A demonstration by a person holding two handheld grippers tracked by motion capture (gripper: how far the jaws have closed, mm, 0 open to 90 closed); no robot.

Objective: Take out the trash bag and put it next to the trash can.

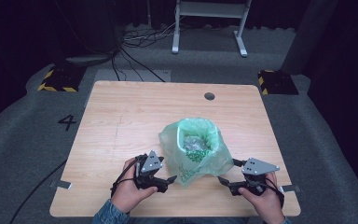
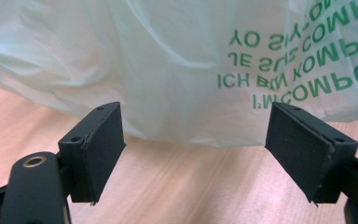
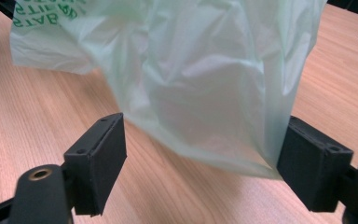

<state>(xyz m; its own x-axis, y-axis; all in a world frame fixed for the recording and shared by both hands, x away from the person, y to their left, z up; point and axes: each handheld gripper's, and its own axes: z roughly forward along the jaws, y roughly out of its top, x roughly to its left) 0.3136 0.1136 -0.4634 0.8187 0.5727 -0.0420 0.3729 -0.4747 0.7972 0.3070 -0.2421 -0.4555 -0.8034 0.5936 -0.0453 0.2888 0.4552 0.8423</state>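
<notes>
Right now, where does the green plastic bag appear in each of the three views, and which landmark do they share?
High view: the green bag stands open at the table's centre-front, between both grippers.
Left gripper view: it fills the top, green lettering at the upper right.
Right gripper view: it hangs from the top centre down to the right jaw.
Shared landmark: the wooden table.

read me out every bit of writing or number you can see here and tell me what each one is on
"4": dark number on the grey floor, left of the table.
"ICH BIN KOMPO...", "I'M COMPO...", "JE SUIS COMPO...", "YO SOY COMP...": green print on the green bag, upside down in the left gripper view and cut off at the frame edge.
"...STAB...": green print on the bag in the right gripper view, upside down; the rest is unreadable.
</notes>
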